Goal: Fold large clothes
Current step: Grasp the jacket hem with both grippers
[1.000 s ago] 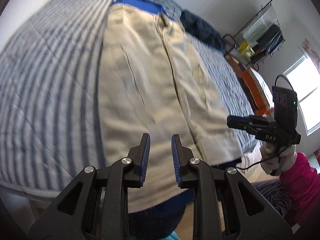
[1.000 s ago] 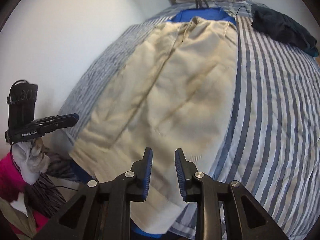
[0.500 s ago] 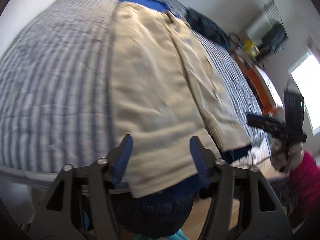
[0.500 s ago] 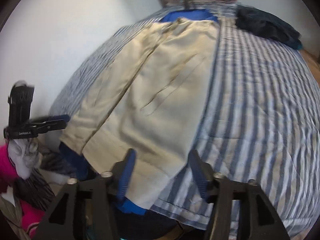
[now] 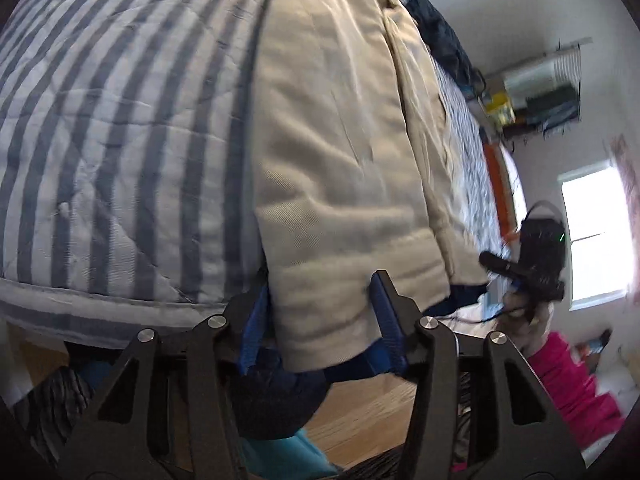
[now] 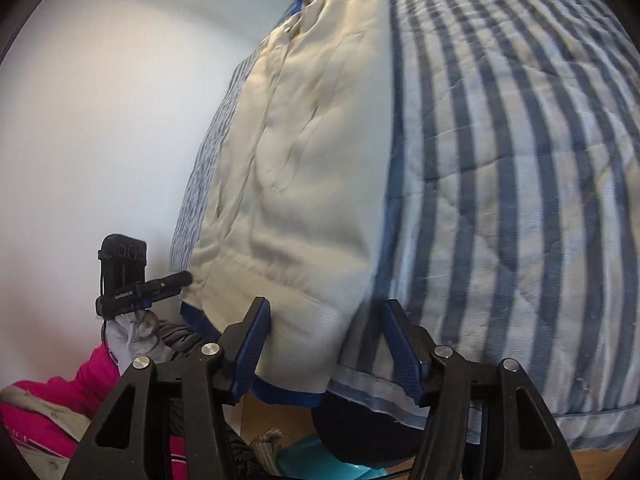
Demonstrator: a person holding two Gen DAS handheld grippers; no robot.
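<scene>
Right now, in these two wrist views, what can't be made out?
- Whether either open gripper touches the beige trousers: the hem hangs between the jaws of both.
- The blue garment under the trousers: only an edge shows.
- Shelf contents, left view: small and blurred.
- The waistband, right view: cut off at the top edge.

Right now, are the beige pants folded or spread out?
Spread out: the beige pants lie full length along the striped comforter, hems hanging over its near edge.
</scene>
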